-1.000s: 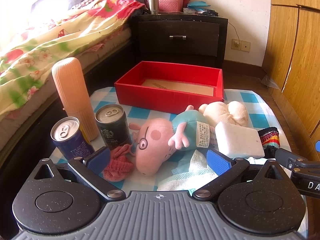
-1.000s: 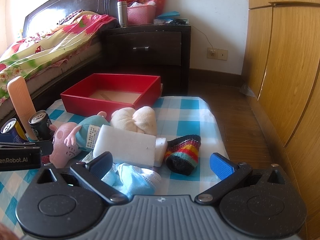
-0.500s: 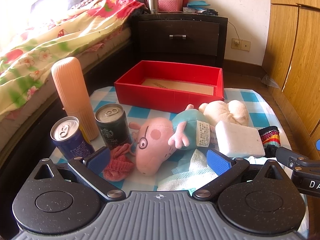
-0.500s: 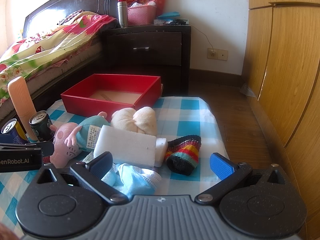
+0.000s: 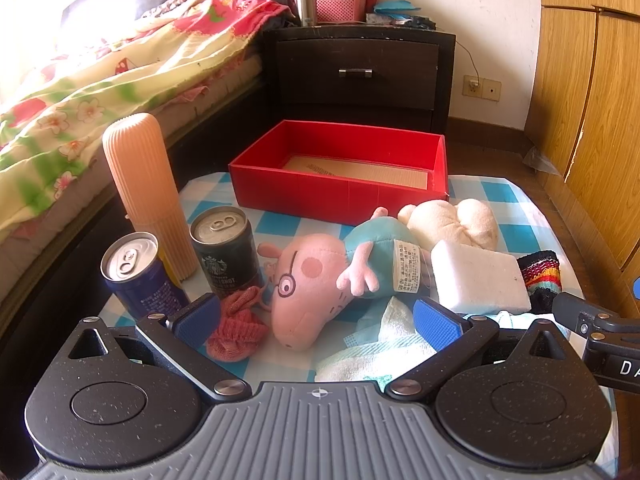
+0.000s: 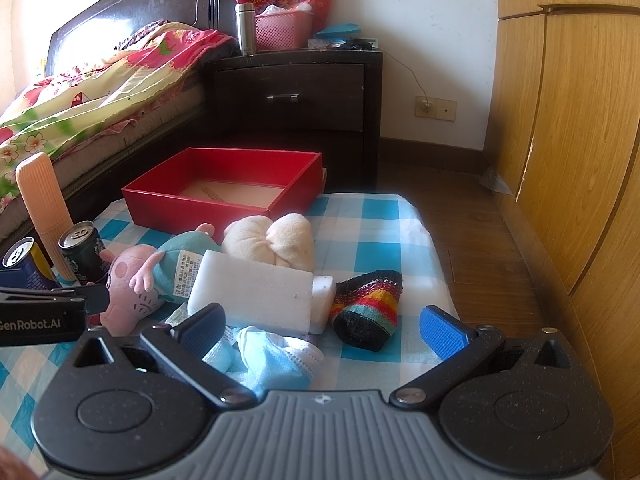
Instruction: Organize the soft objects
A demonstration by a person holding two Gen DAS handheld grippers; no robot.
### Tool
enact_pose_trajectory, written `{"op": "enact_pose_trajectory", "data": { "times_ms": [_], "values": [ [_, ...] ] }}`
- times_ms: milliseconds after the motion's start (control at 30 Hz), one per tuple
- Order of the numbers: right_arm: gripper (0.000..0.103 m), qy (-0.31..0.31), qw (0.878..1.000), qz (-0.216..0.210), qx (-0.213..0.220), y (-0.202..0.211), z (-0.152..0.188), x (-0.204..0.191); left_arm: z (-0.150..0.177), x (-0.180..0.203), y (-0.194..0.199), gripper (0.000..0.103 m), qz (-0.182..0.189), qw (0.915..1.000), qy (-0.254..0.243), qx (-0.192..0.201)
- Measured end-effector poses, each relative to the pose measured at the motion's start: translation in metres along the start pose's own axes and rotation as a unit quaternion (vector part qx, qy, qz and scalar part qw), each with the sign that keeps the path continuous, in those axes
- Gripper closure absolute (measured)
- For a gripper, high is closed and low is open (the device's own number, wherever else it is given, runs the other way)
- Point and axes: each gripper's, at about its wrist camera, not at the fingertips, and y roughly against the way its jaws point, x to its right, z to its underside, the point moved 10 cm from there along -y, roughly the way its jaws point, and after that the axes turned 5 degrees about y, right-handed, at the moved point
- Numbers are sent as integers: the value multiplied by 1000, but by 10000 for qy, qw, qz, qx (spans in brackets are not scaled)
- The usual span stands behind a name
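- Red box (image 5: pixel 340 196) sat empty at the far end of the cloth (image 6: pixel 376 224).
- Pig (image 5: pixel 320 280) lay mid-cloth, long axis slanting, snout near-left.
- Cans (image 5: pixel 224 252) stood just left; a wide sweep could topple them.
- Left gripper (image 5: pixel 318 316) and right gripper (image 6: pixel 320 326) gaped wide, holding nothing.

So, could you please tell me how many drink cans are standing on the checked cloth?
2. The blue can stands at the cloth's near left edge, and the dark green can stands just right of it, in front of the ribbed peach container. None appears hidden.
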Motion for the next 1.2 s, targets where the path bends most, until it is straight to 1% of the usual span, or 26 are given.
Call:
{"op": "enact_pose_trajectory", "data": {
  "times_ms": [1200],
  "values": [
    [18, -15, 10000, -38, 7, 1, -2, 0, 3, 2, -1, 5, -30, 10000, -41, -54]
  ]
}}
